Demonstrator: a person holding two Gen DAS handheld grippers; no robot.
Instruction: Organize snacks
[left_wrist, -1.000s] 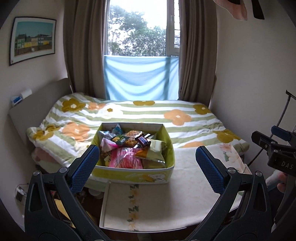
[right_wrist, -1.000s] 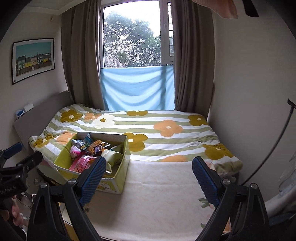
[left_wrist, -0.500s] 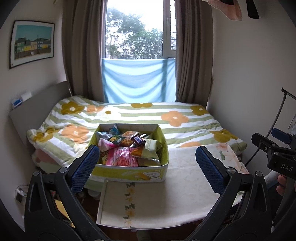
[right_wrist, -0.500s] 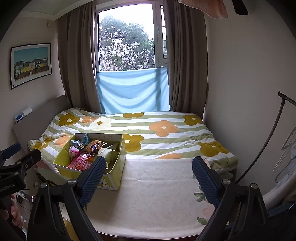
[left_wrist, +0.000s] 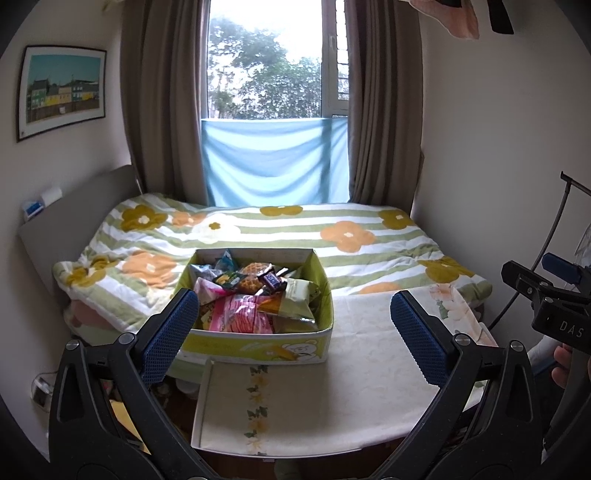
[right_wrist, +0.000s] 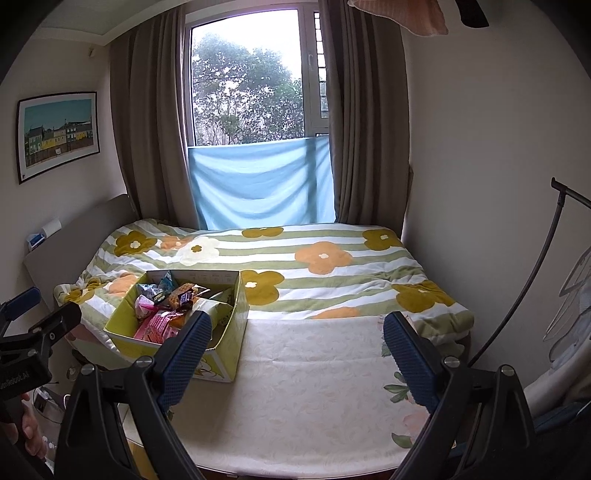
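Observation:
A yellow-green cardboard box (left_wrist: 258, 345) stands at the far left of a cloth-covered table (left_wrist: 369, 362), filled with several snack packets (left_wrist: 240, 317), among them a pink one, a pale green bag and a dark bar. The box also shows in the right wrist view (right_wrist: 225, 354). My left gripper (left_wrist: 295, 332) is open and empty, held back from the box's near side. My right gripper (right_wrist: 295, 354) is open and empty, over the table to the right of the box.
A bed with a flowered striped quilt (left_wrist: 295, 236) lies behind the table, against the window and curtains. A lower tray or shelf with a floral strip (left_wrist: 258, 406) juts out in front of the box. A black stand pole (right_wrist: 535, 295) rises at the right.
Both grippers have pulled back and lifted a little, so the box and table look smaller and farther. Both stay open and empty.

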